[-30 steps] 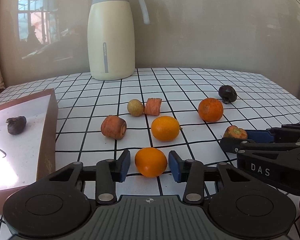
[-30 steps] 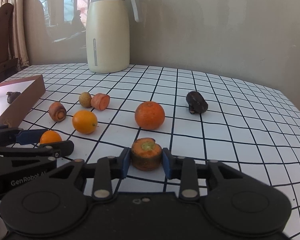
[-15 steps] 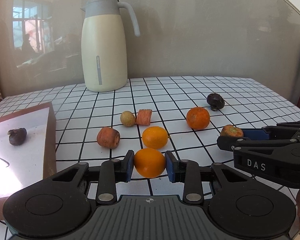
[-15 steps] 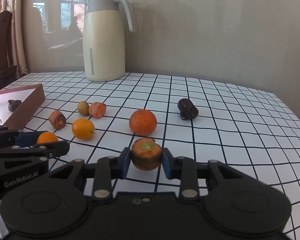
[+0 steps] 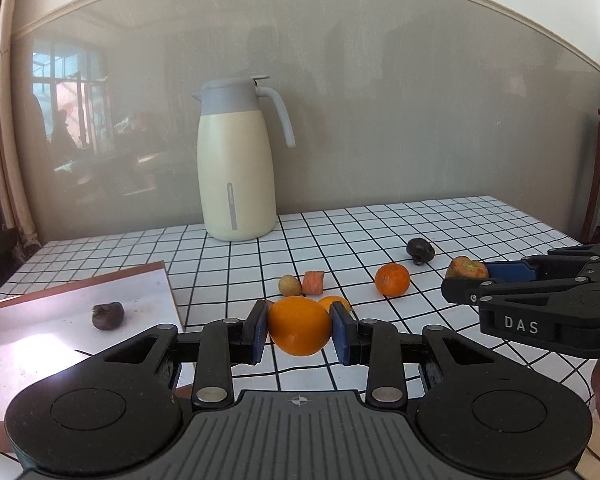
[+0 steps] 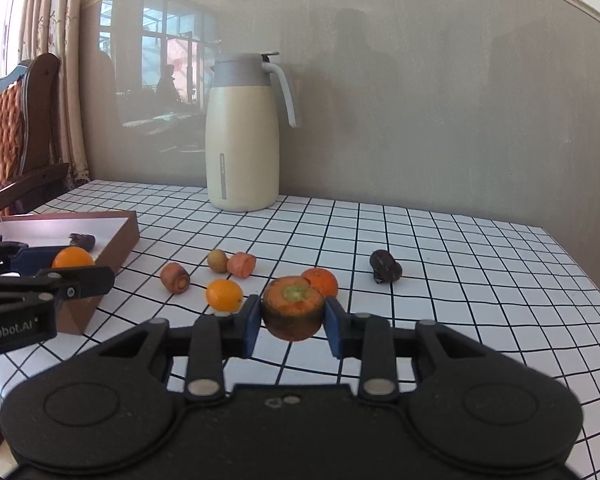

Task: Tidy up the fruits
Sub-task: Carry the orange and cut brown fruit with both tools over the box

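Bright daylight, fisheye-curved edges

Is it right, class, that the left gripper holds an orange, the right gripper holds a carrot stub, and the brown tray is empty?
Not quite. The left gripper does hold an orange and the right gripper a carrot stub, but the brown tray is not empty: the left wrist view shows one dark fruit in it.

Held orange (image 5: 299,331) hides another orange (image 5: 337,303) (mostly).
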The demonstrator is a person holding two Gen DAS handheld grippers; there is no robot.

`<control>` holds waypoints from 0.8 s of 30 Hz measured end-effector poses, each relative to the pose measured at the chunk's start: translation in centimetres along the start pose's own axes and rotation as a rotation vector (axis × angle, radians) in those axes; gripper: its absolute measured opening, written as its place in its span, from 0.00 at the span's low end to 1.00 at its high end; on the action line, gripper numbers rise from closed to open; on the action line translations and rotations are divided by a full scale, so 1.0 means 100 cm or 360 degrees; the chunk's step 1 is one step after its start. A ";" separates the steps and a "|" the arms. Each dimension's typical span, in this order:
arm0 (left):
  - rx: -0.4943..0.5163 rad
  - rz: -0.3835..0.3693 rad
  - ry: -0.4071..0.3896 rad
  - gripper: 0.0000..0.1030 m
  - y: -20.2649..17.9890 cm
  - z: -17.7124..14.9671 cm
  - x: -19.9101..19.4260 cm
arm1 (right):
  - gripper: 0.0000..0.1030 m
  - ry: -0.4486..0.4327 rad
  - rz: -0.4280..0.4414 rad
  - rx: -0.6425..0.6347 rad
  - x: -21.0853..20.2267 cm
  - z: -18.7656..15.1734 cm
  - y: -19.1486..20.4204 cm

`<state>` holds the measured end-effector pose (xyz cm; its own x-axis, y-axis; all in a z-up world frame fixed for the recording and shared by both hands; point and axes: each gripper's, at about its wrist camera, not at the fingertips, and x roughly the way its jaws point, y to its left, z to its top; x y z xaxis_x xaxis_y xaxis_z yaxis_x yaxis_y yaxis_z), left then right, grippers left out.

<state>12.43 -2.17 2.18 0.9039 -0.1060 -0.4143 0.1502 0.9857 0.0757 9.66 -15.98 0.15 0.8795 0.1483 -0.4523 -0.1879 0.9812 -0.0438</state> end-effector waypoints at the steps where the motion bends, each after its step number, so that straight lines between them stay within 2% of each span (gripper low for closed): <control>1: 0.0000 0.0012 -0.0008 0.32 0.004 0.001 -0.004 | 0.24 -0.0014 0.0009 -0.0011 -0.005 0.000 0.002; 11: -0.0089 0.0136 -0.0058 0.32 0.044 -0.010 -0.045 | 0.24 -0.0120 0.0217 -0.0137 -0.038 0.003 0.048; 16: -0.0179 0.0216 -0.0043 0.32 0.070 -0.027 -0.065 | 0.24 -0.0156 0.0319 -0.0181 -0.036 0.010 0.073; 24: -0.0254 0.0355 -0.0080 0.32 0.112 -0.037 -0.087 | 0.24 -0.0204 0.0484 -0.0292 -0.036 0.014 0.114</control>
<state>4.77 10.28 3.30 0.9270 0.1135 -0.3574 -0.1160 0.9931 0.0143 4.91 -5.12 2.50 0.8170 0.4549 -0.3545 -0.5137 0.8534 -0.0889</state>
